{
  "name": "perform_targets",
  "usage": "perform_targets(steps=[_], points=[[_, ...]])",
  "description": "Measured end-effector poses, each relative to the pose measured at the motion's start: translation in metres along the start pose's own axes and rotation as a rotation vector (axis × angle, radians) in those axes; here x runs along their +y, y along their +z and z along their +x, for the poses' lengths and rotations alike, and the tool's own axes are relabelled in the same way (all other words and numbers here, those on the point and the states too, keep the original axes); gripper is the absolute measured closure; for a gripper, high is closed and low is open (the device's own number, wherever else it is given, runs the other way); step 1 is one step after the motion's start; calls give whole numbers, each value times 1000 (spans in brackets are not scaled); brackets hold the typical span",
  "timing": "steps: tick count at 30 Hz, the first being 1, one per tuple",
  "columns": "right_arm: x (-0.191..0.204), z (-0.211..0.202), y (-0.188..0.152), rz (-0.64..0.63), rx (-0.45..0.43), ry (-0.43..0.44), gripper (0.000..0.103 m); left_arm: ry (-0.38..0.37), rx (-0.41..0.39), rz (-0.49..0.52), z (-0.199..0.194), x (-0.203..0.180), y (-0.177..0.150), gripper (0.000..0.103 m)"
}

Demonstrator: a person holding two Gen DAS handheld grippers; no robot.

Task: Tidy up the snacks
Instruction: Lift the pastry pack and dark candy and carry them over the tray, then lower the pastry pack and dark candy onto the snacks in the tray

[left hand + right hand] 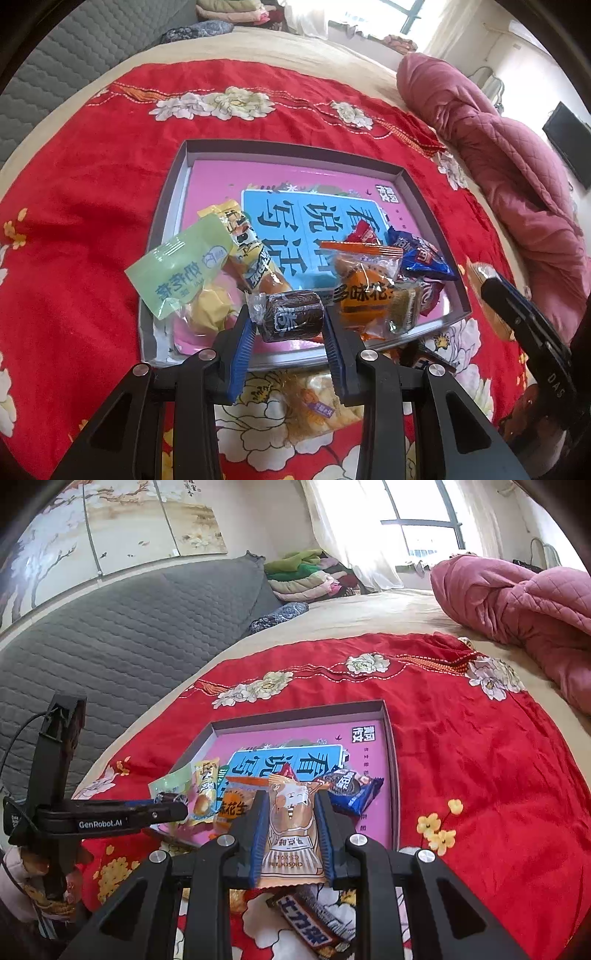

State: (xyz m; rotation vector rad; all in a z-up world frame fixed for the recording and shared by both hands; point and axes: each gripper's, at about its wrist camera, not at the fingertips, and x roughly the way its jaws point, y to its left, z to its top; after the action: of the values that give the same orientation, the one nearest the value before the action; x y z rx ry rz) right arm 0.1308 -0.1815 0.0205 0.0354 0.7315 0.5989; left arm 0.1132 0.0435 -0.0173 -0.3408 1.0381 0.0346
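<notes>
Gripping a dark brown wrapped roll cake (293, 319) between its blue pads, the left gripper (288, 325) hung over the near edge of the shallow grey box (424, 192), which lay on a red floral blanket (92, 184). Just beyond the cake, inside the box, sat a green packet (177, 273), a yellow snack stick (251, 254) and an orange peanut packet (365, 291). The right gripper (291, 827) was clamped on a tan cat-print packet (291, 823), held over the box's near rim, with a chocolate bar (310, 923) lying on the blanket beneath it.
</notes>
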Motion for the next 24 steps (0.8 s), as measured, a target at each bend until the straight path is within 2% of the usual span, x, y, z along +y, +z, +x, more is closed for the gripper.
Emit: perform_targets(steps=[24], points=[[10, 46, 2, -120, 61, -2, 78, 7, 52, 17, 25, -8, -2, 65]])
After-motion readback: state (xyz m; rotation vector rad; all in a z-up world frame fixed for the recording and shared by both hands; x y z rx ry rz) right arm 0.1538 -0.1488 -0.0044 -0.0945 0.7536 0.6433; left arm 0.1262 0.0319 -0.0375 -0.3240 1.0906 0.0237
